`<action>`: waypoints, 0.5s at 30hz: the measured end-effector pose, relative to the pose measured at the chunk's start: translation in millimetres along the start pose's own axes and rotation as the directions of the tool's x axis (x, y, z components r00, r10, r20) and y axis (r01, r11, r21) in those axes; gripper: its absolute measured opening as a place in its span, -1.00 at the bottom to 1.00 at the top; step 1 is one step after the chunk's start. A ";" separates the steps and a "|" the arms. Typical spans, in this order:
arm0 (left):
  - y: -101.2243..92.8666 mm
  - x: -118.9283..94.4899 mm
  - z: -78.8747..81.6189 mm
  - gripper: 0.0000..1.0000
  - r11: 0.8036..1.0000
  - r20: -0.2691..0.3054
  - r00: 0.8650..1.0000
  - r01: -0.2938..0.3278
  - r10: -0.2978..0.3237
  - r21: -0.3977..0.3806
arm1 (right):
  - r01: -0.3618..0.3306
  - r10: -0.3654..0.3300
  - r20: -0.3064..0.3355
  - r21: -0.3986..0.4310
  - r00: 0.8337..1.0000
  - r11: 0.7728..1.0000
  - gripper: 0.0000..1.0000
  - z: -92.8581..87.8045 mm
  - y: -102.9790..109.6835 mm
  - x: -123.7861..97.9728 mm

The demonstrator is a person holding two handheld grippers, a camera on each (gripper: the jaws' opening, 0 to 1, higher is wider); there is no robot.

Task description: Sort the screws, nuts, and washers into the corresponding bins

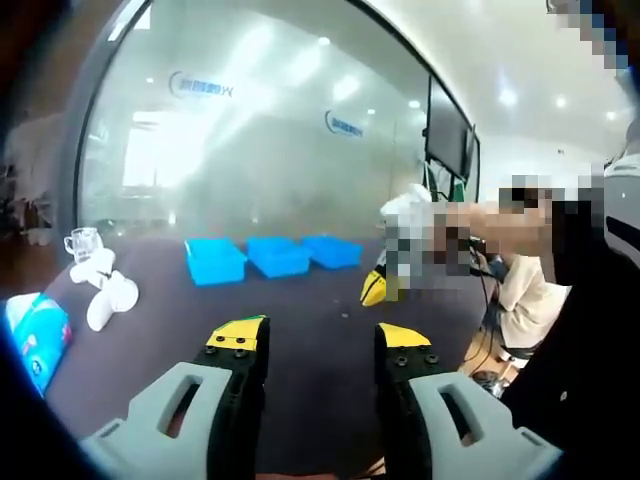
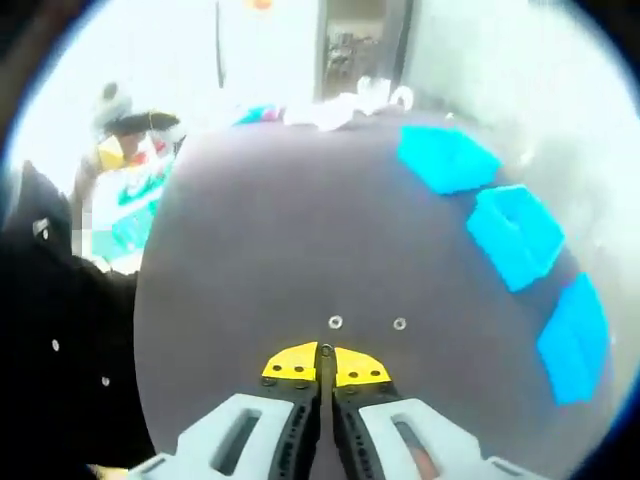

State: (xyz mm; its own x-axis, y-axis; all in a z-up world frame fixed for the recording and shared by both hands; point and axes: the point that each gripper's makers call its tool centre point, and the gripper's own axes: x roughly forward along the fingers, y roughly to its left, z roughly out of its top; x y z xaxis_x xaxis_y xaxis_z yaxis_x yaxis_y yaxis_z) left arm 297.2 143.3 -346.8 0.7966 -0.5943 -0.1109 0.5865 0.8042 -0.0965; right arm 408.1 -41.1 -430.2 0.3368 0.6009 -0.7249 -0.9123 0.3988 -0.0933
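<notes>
In the left gripper view, three blue bins point(image 1: 215, 260) point(image 1: 278, 255) point(image 1: 333, 250) stand in a row at the far side of the dark table point(image 1: 300, 400). My left gripper point(image 1: 320, 340) hovers open above the near part of the table with nothing between its jaws. The right gripper's yellow tip point(image 1: 374, 288) comes in from the right, low over the table. In the right gripper view, my right gripper point(image 2: 322, 362) is shut. Just ahead of its tips lie two small silver ring-shaped parts point(image 2: 335, 322) point(image 2: 399, 323). The bins point(image 2: 447, 157) point(image 2: 517, 233) point(image 2: 575, 340) run along the right edge.
White objects point(image 1: 105, 290), a glass cup point(image 1: 83, 242) and a blue packet point(image 1: 35, 335) sit at the table's left end. A person in dark clothes point(image 1: 580, 330) stands at the right. A glass wall rises behind the bins.
</notes>
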 end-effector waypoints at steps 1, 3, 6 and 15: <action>-0.1 0.1 0.5 -0.17 1.000 0.001 1.000 0.000 0.000 0.000 | 0.010 -0.010 0.025 0.001 1.000 1.000 -0.99 2.5 -0.8 -2.1; 0.5 0.4 2.4 -0.17 1.000 0.006 1.000 -0.002 0.002 0.001 | 0.057 -0.059 0.115 0.026 0.992 0.998 -0.99 10.3 -4.6 -9.6; 1.5 0.4 6.1 -0.17 1.000 0.015 1.000 -0.004 0.004 -0.001 | 0.092 -0.104 0.235 0.062 0.966 0.994 -0.99 20.5 -5.6 -19.5; 4.9 -1.5 11.4 -0.17 1.000 0.026 0.999 -0.020 0.020 0.001 | 0.228 -0.281 0.505 0.165 0.816 0.960 -0.99 43.2 -8.2 -50.5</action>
State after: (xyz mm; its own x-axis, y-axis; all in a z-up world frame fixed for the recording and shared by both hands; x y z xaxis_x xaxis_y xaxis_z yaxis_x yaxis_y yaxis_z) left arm 300.6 148.3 -335.9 0.8116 -0.5776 -0.0872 0.5707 0.8159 -0.0929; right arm 408.7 -44.8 -363.3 0.6487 0.7283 -0.2206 -0.7601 0.6341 -0.1417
